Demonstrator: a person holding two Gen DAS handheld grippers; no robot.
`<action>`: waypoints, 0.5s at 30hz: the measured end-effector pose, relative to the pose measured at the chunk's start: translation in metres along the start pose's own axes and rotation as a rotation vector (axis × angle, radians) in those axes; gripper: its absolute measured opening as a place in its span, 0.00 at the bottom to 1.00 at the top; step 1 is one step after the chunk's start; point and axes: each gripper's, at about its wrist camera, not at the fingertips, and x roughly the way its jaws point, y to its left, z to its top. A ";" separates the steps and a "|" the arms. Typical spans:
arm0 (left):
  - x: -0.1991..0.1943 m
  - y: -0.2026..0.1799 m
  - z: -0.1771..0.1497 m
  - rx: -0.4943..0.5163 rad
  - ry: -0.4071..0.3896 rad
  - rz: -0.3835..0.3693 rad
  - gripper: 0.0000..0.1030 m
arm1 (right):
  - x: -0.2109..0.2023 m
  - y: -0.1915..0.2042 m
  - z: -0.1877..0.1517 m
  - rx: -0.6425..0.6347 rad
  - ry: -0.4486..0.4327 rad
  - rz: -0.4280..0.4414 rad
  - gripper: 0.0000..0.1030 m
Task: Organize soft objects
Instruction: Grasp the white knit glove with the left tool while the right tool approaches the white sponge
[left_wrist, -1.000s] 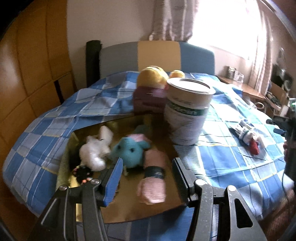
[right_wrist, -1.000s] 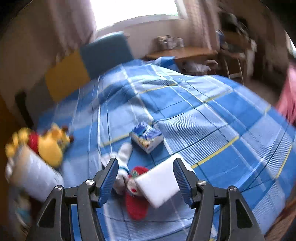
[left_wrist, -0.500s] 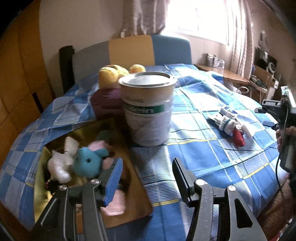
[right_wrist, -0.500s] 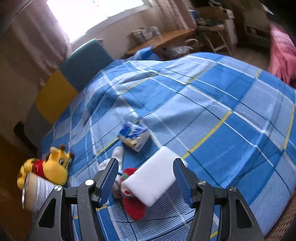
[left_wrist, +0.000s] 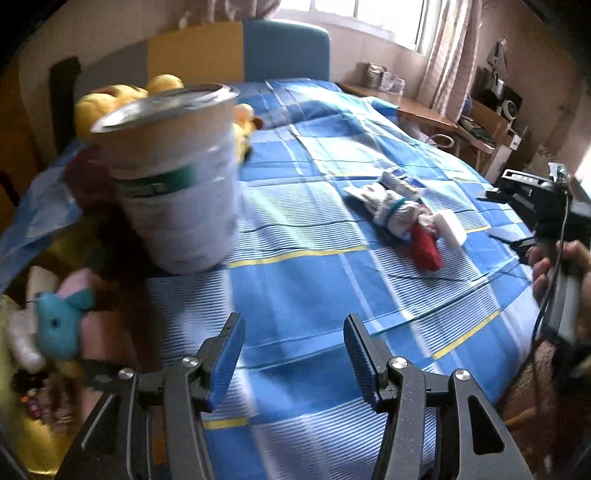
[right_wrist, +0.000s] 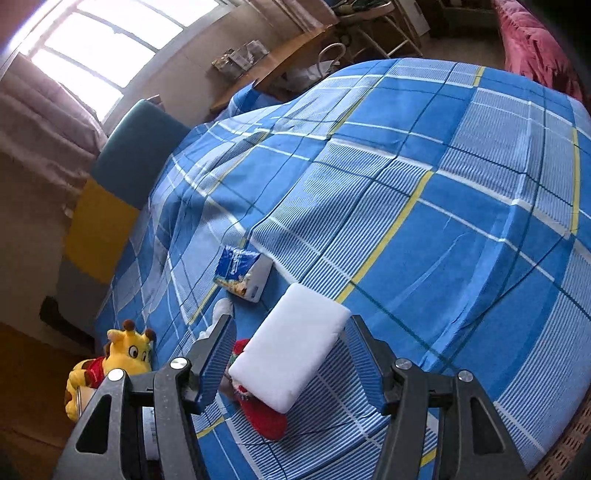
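Sponge (right_wrist: 291, 347) lies on the bed (right_wrist: 443, 221) between our right fingers (right_wrist: 218, 354), long axis toward one o'clock; both grippers open, empty. Left gripper (left_wrist: 293, 354) sees it far, at two o'clock.

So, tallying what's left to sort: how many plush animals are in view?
3: a yellow giraffe behind the tin can, a teal plush and a white one in the box; others may be hidden.

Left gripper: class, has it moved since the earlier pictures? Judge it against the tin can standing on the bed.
Yes. The left gripper has swung to the right: the tin can, earlier ahead of its right finger, now stands left of both fingers, with bare bedspread between them.
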 end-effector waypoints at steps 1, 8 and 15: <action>0.003 -0.004 0.003 0.002 0.002 -0.011 0.55 | 0.001 0.001 0.000 -0.003 0.006 0.003 0.60; 0.038 -0.035 0.048 -0.020 0.049 -0.145 0.55 | 0.003 0.005 -0.002 -0.012 0.029 0.035 0.60; 0.089 -0.059 0.096 -0.114 0.087 -0.230 0.67 | 0.002 0.003 -0.001 0.002 0.031 0.072 0.60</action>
